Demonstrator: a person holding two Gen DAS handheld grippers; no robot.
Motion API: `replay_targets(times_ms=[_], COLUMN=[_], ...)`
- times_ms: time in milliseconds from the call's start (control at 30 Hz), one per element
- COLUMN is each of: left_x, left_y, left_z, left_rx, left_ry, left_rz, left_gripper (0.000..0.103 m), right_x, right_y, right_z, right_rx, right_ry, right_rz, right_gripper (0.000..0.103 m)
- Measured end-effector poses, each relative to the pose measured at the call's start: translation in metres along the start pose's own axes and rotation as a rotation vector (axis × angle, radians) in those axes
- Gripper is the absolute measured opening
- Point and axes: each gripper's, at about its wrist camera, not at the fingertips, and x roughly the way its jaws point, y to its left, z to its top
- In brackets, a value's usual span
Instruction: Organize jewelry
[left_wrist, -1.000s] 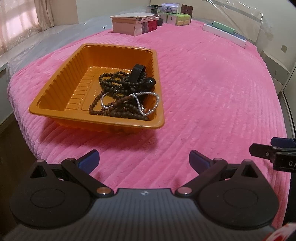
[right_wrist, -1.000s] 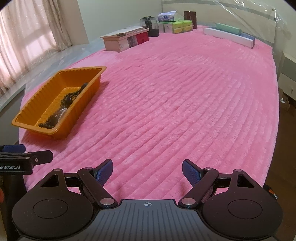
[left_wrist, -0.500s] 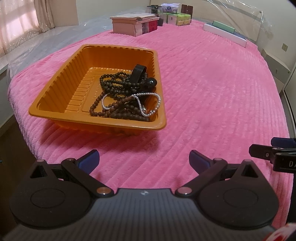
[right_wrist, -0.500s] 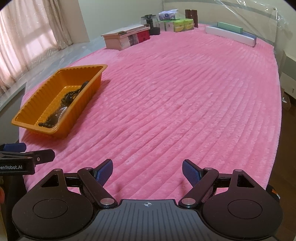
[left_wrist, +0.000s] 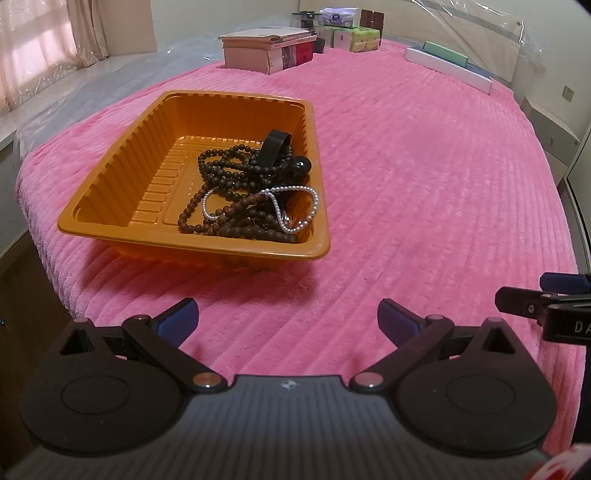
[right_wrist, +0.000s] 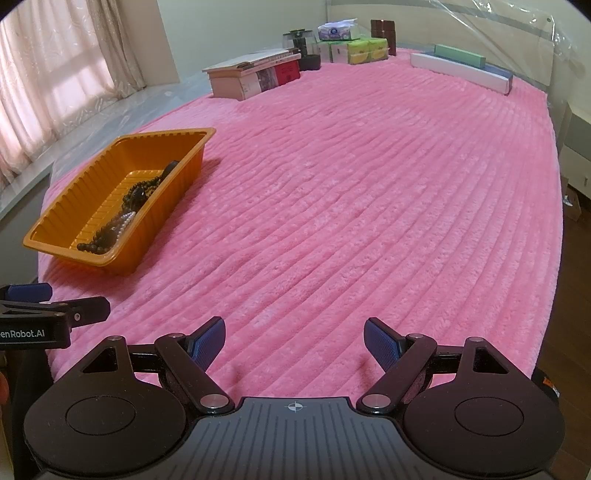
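An orange plastic tray (left_wrist: 110, 177) sits on the pink ribbed blanket (left_wrist: 424, 177) and holds a tangle of dark wooden bead strands (left_wrist: 236, 173), a white pearl strand (left_wrist: 295, 206) and a black band (left_wrist: 273, 146). My left gripper (left_wrist: 288, 319) is open and empty, just short of the tray's near rim. My right gripper (right_wrist: 294, 343) is open and empty over bare blanket, with the tray (right_wrist: 66, 236) far to its left. The jewelry (right_wrist: 125, 214) is partly hidden there by the tray wall.
Boxes and books (right_wrist: 255, 74), tissue packs (right_wrist: 354, 50) and long flat boxes (right_wrist: 461, 66) line the far edge of the bed. A curtained window ledge (right_wrist: 55, 92) runs along the left. The bed edge drops off at the right and near me.
Both views have shifted slightly; the tray now sits a little lower and nearer in the left wrist view. Both grippers stay open and empty.
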Motion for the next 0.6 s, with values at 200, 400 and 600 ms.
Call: replay_targets(times_ms=[200,400,600], left_x=[-0.0008,-0.0010,-0.0005], left_y=[-0.0008,-0.0008,-0.0010], left_z=[0.0000,0.0000,-0.0002], left_rx=[0.001,0.001,0.002], left_ry=[0.000,-0.001,0.000], left_rz=[0.001,0.001,0.001], left_gripper=[0.102,0.102,0.102], right_x=[0.0002,0.0008,0.0013], right_y=[0.0002,0.0012,0.0024], right_z=[0.0002,0.0003,0.0014], right_rx=[-0.001,-0.004,-0.009], right_ry=[0.001,0.001,0.001], right_rz=[0.001,0.001,0.004], right_gripper=[0.082,0.082,0.082])
